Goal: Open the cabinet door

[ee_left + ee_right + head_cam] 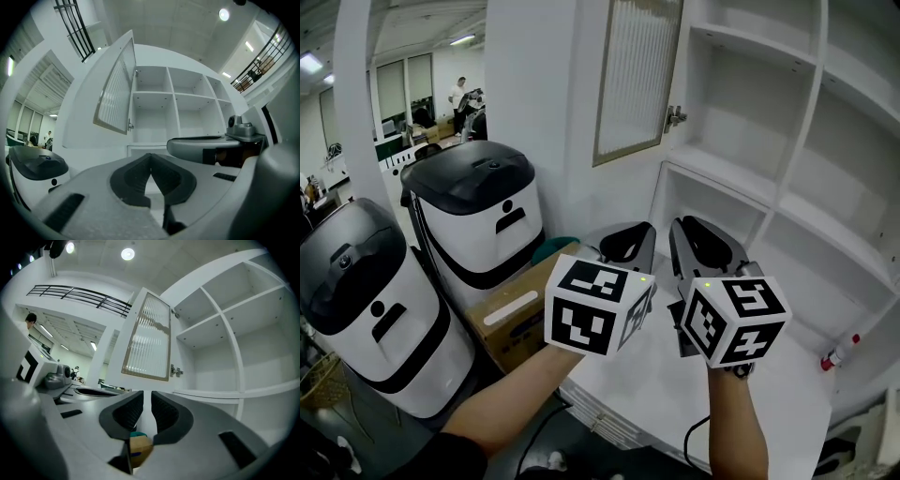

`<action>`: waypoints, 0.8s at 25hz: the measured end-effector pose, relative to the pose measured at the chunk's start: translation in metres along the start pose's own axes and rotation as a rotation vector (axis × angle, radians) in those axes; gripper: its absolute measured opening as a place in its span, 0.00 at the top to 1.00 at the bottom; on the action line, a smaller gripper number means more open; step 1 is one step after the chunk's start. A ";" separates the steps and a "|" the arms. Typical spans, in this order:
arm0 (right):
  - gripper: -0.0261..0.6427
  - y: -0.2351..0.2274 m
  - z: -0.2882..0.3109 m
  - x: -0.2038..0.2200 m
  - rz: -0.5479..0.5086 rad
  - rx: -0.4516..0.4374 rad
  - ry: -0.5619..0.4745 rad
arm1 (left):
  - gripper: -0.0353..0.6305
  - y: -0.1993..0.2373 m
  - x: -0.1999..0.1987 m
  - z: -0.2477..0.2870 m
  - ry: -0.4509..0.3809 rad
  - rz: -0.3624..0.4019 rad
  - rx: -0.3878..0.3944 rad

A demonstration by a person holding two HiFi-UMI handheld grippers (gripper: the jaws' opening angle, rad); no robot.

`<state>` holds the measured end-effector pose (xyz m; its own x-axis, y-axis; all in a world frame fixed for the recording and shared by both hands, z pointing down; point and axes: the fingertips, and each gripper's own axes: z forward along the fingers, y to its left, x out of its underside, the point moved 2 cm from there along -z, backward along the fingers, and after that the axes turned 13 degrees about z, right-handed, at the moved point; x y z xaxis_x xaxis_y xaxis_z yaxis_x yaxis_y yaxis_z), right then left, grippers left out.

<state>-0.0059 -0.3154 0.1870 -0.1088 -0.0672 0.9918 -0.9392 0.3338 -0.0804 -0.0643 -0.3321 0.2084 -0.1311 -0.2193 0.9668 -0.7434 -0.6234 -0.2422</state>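
Fingers (133,176) hold nothing; ribbed-glass, white-framed cabinet door (637,80) already stands open.
Head view: left gripper (628,246) & right gripper (696,246) side by side, level, over white bench (769,412), well apart from door. Left gripper view: tips shut together, empty; door up-left. Right gripper view: narrow gap, nothing in it. Opening step looks done; next prob. just pull back w/o regrasp.

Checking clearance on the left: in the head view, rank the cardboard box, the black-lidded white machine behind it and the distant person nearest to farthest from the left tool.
1. Cardboard box, just lower left of the left tool.
2. Black-lidded white machine, behind the box.
3. Person, far back in the room.
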 end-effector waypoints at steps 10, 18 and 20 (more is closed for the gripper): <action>0.92 -0.045 -0.034 -0.007 0.011 0.068 -0.005 | 0.93 -0.045 -0.014 0.026 -0.005 -0.002 0.041; 0.93 -0.062 -0.048 -0.013 0.018 0.097 -0.009 | 0.93 -0.061 -0.021 0.037 -0.002 0.009 0.051; 0.93 -0.064 -0.049 -0.016 0.019 0.099 -0.014 | 0.93 -0.063 -0.023 0.038 -0.003 0.014 0.054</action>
<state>0.0719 -0.2894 0.1813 -0.1305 -0.0754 0.9886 -0.9644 0.2409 -0.1090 0.0107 -0.3166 0.1982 -0.1397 -0.2305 0.9630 -0.7048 -0.6599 -0.2602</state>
